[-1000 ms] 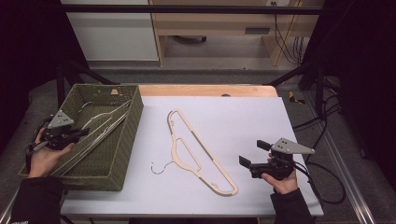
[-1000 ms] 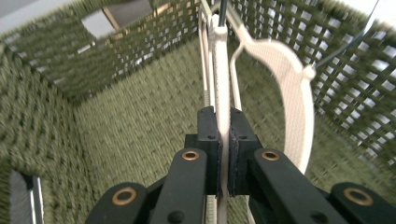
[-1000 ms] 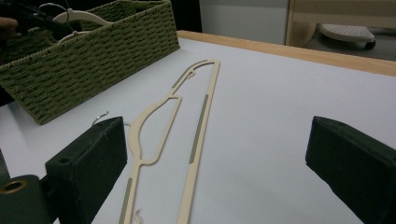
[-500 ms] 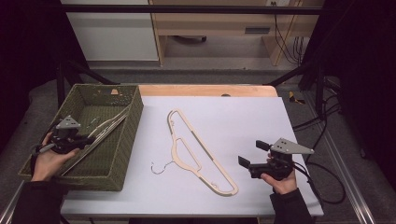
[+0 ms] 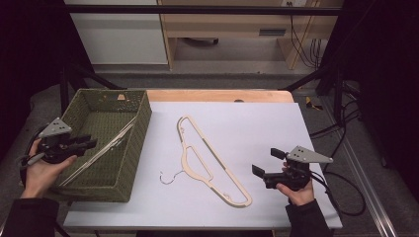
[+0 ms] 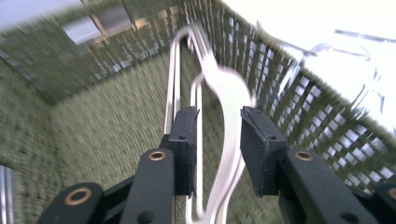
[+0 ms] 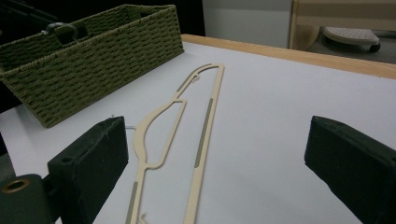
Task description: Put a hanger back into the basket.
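Observation:
A green woven basket [image 5: 138,148] stands at the table's left, with pale hangers [image 5: 106,145] leaning inside it up to its right wall. My left gripper [image 5: 91,143] hovers over the basket's near left part. In the left gripper view it [image 6: 217,116] is open, with a white hanger [image 6: 229,100] running loosely through the gap and a metal one [image 6: 173,79] beside it. A beige hanger [image 5: 207,163] lies flat mid-table. My right gripper [image 5: 267,162] rests low at the right, wide open [image 7: 219,135], facing that beige hanger [image 7: 205,116] and the basket [image 7: 93,60].
The white table top [image 5: 257,123] ends in a wooden strip [image 5: 217,95] at the back. Cables [image 5: 341,173] hang off the right side. Pale furniture [image 5: 222,34] stands on the floor beyond the table.
My left gripper has drifted a little nearer and lower over the basket, and the hangers there have settled against the right wall. The right gripper and the beige hanger have stayed put.

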The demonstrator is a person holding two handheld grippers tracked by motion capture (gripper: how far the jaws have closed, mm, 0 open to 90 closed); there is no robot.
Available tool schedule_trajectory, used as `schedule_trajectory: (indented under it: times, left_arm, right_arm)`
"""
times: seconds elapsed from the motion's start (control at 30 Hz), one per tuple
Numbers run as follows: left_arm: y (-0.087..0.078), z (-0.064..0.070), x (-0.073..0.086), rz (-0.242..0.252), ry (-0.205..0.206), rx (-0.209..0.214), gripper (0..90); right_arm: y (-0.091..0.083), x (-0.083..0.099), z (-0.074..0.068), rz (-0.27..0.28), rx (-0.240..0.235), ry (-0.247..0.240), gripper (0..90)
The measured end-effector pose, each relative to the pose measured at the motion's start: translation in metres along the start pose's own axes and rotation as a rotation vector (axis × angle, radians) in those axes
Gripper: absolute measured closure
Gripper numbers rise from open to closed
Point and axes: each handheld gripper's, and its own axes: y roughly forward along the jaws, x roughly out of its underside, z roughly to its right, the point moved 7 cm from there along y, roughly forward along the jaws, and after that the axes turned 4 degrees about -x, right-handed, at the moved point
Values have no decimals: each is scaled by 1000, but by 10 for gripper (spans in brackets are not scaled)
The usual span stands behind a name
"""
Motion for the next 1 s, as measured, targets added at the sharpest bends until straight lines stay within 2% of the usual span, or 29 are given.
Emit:
schedule_trajectory:
  times: [0.07, 0.1, 0.13, 0.17, 0.2, 0.23, 0.4, 0.43, 0.53, 0.57, 0.67, 0.7, 0.73, 0.77, 0.83, 0.87, 0.9, 0.93, 0.97, 1.0]
  left_arm:
    - [-7, 6, -7, 50, -11, -11, 608]
    - [-11, 9, -11, 71, -13, -7, 608]
    - [-15, 13, -15, 103, -25, -2, 551]
    - [-19, 18, -18, 134, -32, 5, 551]
    - [-23, 22, -22, 163, -40, 12, 492]
    - [-26, 27, -26, 189, -46, 17, 492]
    - [-36, 54, -40, 270, -53, 44, 323]
    - [-35, 60, -42, 279, -56, 53, 323]
    - [-31, 78, -45, 304, -57, 82, 211]
    - [-29, 85, -45, 312, -58, 93, 211]
    - [-22, 104, -47, 319, -63, 131, 132]
    - [-19, 110, -48, 322, -68, 144, 132]
    - [-15, 122, -48, 324, -74, 174, 123]
    - [-15, 122, -48, 324, -74, 174, 119]
    - [-9, 131, -49, 320, -69, 185, 115]
    - [-4, 139, -49, 319, -73, 204, 106]
    - [-4, 139, -49, 319, -73, 204, 105]
    - [1, 147, -48, 317, -74, 220, 105]
    - [1, 147, -48, 317, -74, 220, 105]
    - [7, 155, -47, 309, -64, 235, 107]
  right_arm:
    - [0, -1, -1, 2, 1, -3, 66]
    - [0, -1, -1, 2, 1, -3, 66]
    - [0, -1, -2, 3, -1, -3, 66]
    - [0, -1, -2, 3, -1, -3, 66]
    - [0, -1, -2, 3, -4, -4, 66]
    - [0, -1, -2, 3, -4, -4, 66]
    - [1, -2, -3, 7, -11, -9, 66]
    - [1, -2, -3, 7, -11, -9, 66]
    - [0, -3, -3, 13, -6, -7, 66]
    - [0, -3, -3, 13, -6, -7, 66]
    - [1, -3, -4, 16, -6, -9, 66]
    - [1, -3, -4, 16, -6, -9, 66]
    - [1, -3, -4, 13, -9, -14, 65]
    - [1, -3, -4, 13, -9, -14, 65]
    - [2, -3, -4, 16, -5, -12, 65]
    - [2, -2, -4, 16, -6, -12, 64]
    - [2, -2, -4, 16, -6, -12, 64]
    - [2, -3, -4, 18, -8, -18, 64]
    - [2, -3, -4, 18, -8, -18, 64]
    - [2, -3, -5, 22, -9, -13, 64]
